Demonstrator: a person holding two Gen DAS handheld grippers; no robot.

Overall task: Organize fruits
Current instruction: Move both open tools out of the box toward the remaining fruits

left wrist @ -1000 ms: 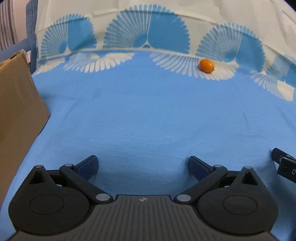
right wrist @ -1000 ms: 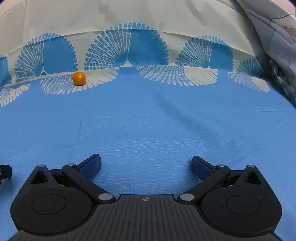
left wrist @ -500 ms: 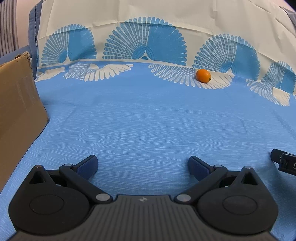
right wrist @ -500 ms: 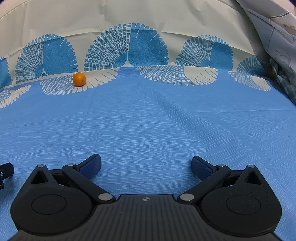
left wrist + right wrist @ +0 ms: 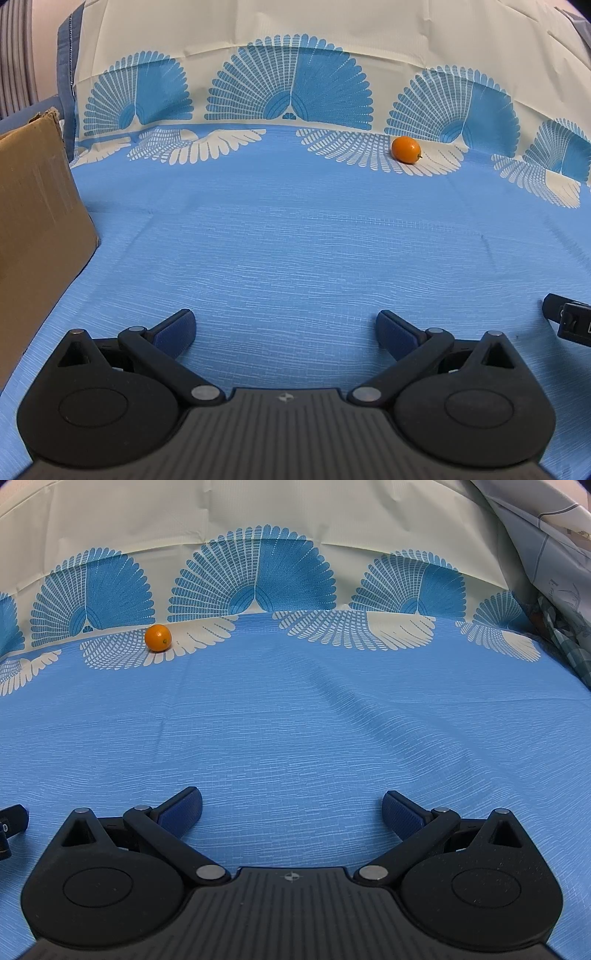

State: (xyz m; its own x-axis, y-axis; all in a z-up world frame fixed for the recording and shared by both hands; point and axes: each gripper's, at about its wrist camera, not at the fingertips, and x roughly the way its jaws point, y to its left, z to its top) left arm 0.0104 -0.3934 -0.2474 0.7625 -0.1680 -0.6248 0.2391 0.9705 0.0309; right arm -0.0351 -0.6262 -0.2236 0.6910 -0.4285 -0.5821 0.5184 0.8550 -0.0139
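Fruit [image 5: 406,149] alone at the far edge of a table [image 5: 295,240] draped in blue cloth, small and orange, resting on a white fan motif just before the cream backdrop [image 5: 295,55] with its blue fan prints. Seen again from the right wrist view [image 5: 158,638], to the left of centre, touching nothing but the cloth. Well short of the fruit, left gripper [image 5: 285,330] low over the blue cloth, fingers [image 5: 173,332] spread wide and empty. Right gripper [image 5: 291,812] likewise well short of the fruit, fingers [image 5: 400,814] released, nothing between them. Far left of the fruit, a brown cardboard box [image 5: 33,221] standing on the cloth. Far right of the fruit, a crumpled patterned fabric [image 5: 554,572] rising at the edge of the right wrist view.
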